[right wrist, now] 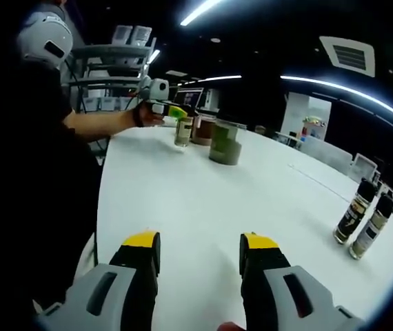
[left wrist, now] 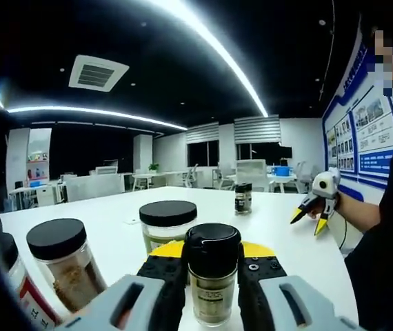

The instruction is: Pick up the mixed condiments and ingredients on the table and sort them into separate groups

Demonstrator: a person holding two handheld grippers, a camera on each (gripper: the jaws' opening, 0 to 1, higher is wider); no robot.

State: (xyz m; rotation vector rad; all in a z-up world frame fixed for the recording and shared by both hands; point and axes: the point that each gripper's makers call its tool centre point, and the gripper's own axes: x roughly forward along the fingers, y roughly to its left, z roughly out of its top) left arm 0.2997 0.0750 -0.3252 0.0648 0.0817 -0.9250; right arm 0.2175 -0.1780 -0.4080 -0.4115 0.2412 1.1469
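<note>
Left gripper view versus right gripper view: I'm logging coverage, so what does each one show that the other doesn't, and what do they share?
Left gripper view: its own tool shut on a small black-capped glass spice bottle, with a jar of tan powder beside it and a lone small dark bottle farther off.

Right gripper view: its own tool open over bare table, and two slim black-capped bottles near the edge.

Both: the white round table, the wide black-lidded jar, and the opposite tool.

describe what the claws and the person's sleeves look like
Each claw, the left claw and the right claw, has grey moulded bodies, black jaws and yellow tips. The person wears a dark sleeve and a dark wristband.
</note>
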